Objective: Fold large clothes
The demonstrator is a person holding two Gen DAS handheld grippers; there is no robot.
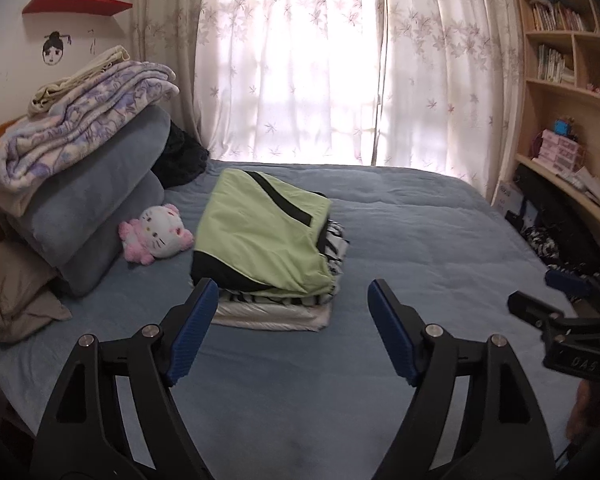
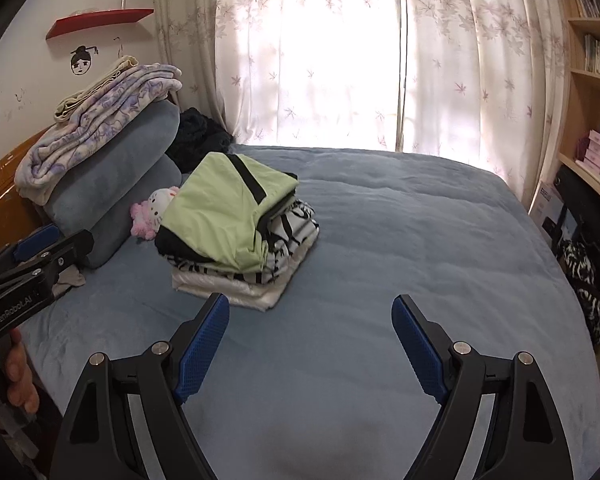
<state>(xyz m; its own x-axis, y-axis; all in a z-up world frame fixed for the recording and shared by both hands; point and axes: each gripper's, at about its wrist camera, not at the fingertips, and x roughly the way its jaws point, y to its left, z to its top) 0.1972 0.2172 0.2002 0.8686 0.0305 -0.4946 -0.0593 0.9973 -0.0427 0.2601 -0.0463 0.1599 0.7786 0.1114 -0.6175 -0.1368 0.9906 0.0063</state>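
Green-topped folded stack (image 1: 266, 240) was left finished on the bed (image 1: 420, 248); nearside of it, left gripper (image 1: 290, 300) and right gripper (image 2: 310, 316) were held spread and empty, so the next garment was judged best fetched before any further folding.

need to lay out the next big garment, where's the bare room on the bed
The widest bare stretch of blue bedspread runs from the folded clothes stack across to the bookshelf side and back to the curtains. The near strip under both open grippers is bare too. The headboard side is crowded: pillows, blankets, plush toy.
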